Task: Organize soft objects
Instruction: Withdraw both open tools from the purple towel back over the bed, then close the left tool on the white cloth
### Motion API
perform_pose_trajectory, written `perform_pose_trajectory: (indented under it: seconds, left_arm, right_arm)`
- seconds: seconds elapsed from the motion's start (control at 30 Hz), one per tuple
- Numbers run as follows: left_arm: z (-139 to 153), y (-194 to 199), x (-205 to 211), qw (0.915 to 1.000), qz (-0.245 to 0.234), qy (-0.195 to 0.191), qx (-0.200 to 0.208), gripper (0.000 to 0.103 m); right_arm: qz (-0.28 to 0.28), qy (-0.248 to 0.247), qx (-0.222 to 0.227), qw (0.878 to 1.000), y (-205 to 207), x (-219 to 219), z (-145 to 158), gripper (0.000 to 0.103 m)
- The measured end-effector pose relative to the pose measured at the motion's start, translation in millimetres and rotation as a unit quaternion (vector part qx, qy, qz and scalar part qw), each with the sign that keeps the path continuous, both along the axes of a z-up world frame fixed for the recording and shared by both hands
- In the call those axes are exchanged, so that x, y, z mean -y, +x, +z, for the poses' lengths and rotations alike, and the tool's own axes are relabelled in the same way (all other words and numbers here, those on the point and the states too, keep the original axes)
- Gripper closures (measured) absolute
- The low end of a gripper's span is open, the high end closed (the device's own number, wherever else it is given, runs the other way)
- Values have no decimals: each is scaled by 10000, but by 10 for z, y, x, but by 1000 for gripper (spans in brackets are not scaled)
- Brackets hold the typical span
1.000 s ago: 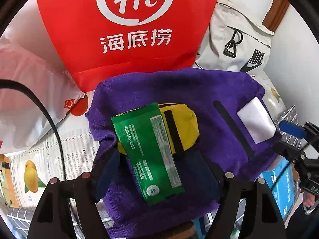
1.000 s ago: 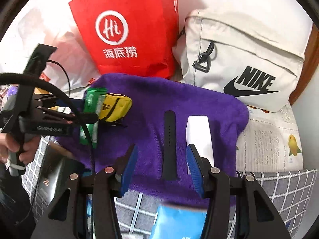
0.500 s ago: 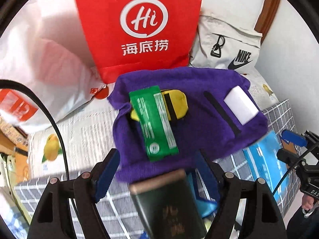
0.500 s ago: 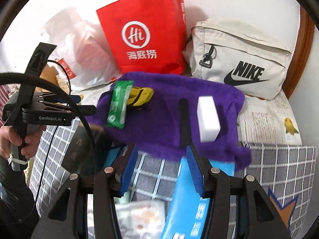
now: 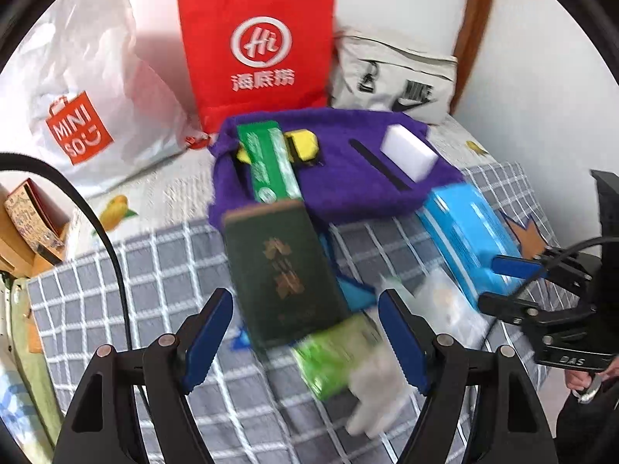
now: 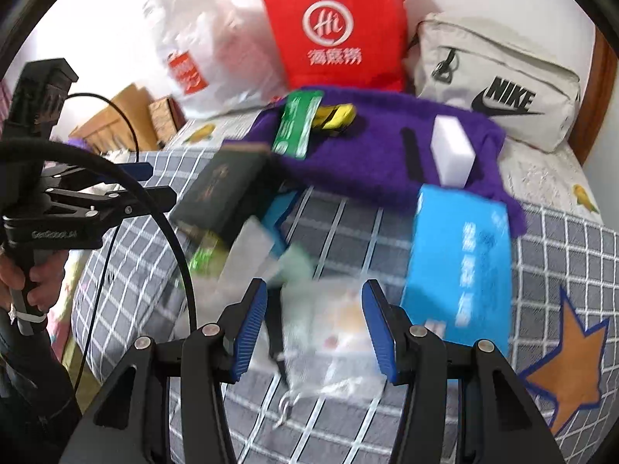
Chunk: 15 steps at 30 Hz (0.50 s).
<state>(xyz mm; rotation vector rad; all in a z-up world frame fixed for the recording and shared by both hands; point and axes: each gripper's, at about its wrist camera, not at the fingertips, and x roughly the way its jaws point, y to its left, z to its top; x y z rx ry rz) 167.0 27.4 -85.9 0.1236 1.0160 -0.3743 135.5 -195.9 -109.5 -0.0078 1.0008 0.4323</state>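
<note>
Checked bed cover (image 5: 127,270), purple towel (image 5: 348,178), blue box (image 5: 468,228), dark booklet (image 5: 282,274)

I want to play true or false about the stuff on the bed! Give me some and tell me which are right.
1. The white sponge lies on the purple towel. True.
2. The red bag is lying flat. False: it stands upright behind the towel.
3. The left gripper is open. True.
4. The right gripper grips the blue box. False: it is open and empty.
5. The green packet touches the sponge. False: they lie apart.
</note>
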Motion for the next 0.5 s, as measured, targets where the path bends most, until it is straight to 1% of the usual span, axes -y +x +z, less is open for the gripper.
perform_pose_trajectory:
  seconds: [0.07, 0.2, 0.33, 0.43, 0.47, 0.5]
  left_arm:
    - [-74, -154, 52, 9999, -133, -52, -29, 27]
    - [-208, -320, 215, 9993, -350, 103, 36, 27]
    - [-401, -360, 421, 9981, -541, 281, -72, 27]
    - [-497, -354, 542, 9972, -618, 412, -105, 27]
    - [-532, -346, 583, 9966, -663, 477, -108, 28]
    - [-564, -343, 609, 9960, -681, 564, -117, 35]
  right_arm:
    - [-20, 11, -64, 10000, -113, 30, -65, 52]
    - [-228, 115, -176, 9995, -293, 176, -138, 52]
    - [-422, 217, -216, 9986, -420, 319, -165, 52]
    - [-556, 193, -216, 9980, -491, 405, -190, 52]
    - [-600, 181, -220, 9978, -506, 435, -200, 52]
    - [-638, 179, -227, 9975, -515, 466, -210, 52]
